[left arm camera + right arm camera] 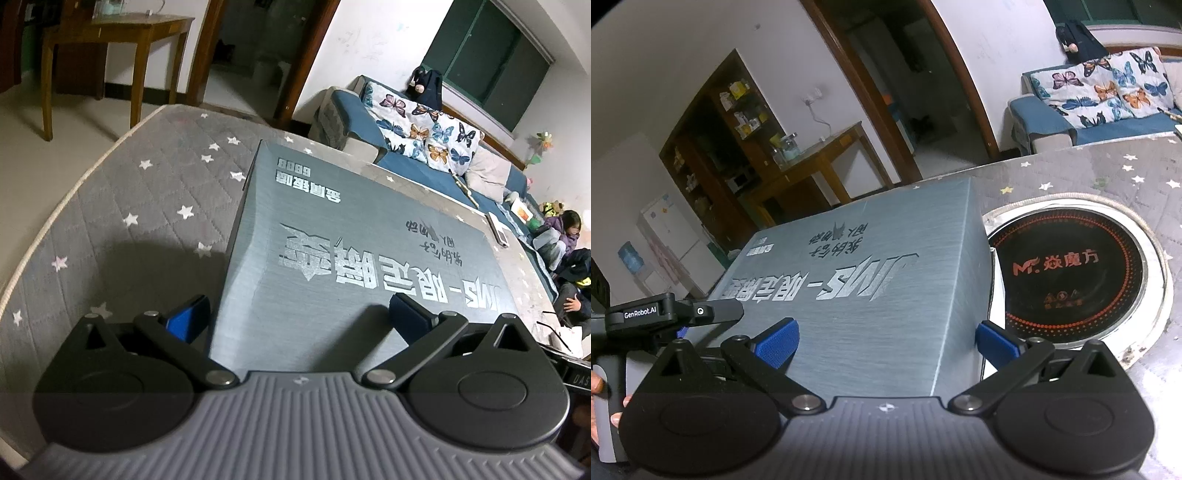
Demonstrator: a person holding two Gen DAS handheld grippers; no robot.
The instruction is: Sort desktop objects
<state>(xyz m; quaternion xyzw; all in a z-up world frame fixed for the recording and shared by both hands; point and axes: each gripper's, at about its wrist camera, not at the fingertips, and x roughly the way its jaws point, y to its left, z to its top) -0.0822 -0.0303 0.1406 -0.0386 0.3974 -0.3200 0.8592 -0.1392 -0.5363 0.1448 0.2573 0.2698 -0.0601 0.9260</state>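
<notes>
A large grey box with silver lettering lies on the grey star-patterned table cover. My left gripper is open, its blue pads wide apart over the box's near left corner; the left pad hangs beside the box edge. The box shows in the right wrist view too. My right gripper is open over the box's near right corner, its right pad just past the box's edge. The left gripper's body shows at the left of that view.
A round black induction hob is set in the table right of the box. A small white device lies near the far table edge. A blue sofa with a butterfly blanket stands behind, people sit at right, and a wooden table stands at the back left.
</notes>
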